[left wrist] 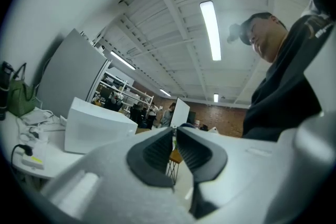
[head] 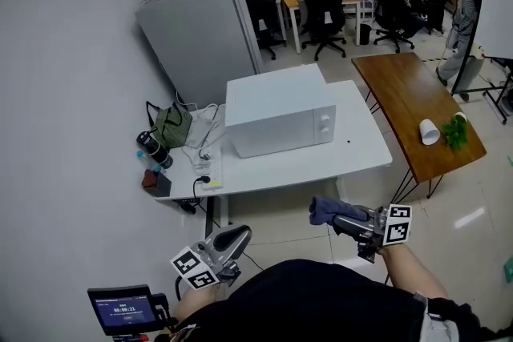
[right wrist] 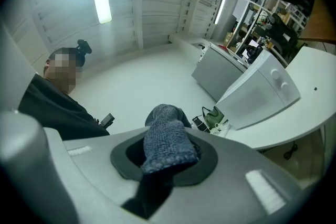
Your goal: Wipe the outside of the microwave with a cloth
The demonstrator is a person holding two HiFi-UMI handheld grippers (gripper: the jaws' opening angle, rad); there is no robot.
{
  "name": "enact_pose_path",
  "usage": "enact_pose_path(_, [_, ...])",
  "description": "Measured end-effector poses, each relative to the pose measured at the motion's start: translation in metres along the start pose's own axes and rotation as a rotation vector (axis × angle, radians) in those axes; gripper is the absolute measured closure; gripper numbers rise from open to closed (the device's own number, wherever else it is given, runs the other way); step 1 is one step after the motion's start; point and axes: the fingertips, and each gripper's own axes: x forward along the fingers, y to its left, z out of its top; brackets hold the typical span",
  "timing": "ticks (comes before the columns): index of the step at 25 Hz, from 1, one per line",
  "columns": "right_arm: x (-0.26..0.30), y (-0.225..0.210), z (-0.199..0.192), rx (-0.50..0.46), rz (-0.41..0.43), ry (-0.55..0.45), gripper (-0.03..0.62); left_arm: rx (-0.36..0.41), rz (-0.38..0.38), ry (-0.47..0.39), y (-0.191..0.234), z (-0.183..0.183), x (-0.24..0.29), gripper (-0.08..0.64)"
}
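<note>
A white microwave (head: 280, 110) stands on the white table (head: 353, 152), its door and two knobs facing me; it also shows in the left gripper view (left wrist: 97, 127) and the right gripper view (right wrist: 265, 89). My right gripper (head: 343, 218) hovers below the table's front edge, shut on a blue-grey knitted cloth (head: 329, 210) that sticks out between its jaws (right wrist: 167, 140). My left gripper (head: 232, 237) is held low near my body, well short of the table, its dark pads (left wrist: 152, 157) almost touching with nothing between them.
A green bag (head: 172, 124), a dark bottle (head: 152, 148), cables and a power strip (head: 207, 182) crowd the table's left end. A grey cabinet (head: 200, 32) stands behind. A brown table (head: 413, 104) with a white cup (head: 430, 132) is to the right. People and office chairs are far back.
</note>
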Motion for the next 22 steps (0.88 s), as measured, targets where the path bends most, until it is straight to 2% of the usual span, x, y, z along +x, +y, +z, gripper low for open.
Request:
enact_pose_path(3, [0.009, 0.023, -0.005, -0.032, 0.015, 0.018, 0.523, 0.007, 0.022, -0.009, -0.015, -0.001, -0.019, 0.532])
enact_pose_path(7, [0.035, 0.053, -0.014, -0.082, 0.035, 0.024, 0.522, 0.028, 0.014, -0.034, -0.025, 0.004, -0.053, 0.532])
enact_pose_path(10, [0.061, 0.069, -0.022, -0.103, 0.009, 0.004, 0.522, 0.038, 0.009, -0.027, -0.027, 0.008, -0.085, 0.532])
enact_pose_path(15, [0.11, 0.095, -0.05, -0.158, -0.026, 0.063, 0.523, 0.064, -0.004, -0.012, -0.025, 0.014, -0.134, 0.532])
enact_pose_path(22, [0.144, 0.114, -0.069, -0.236, -0.057, 0.099, 0.522, 0.075, -0.047, 0.001, -0.013, 0.014, -0.165, 0.532])
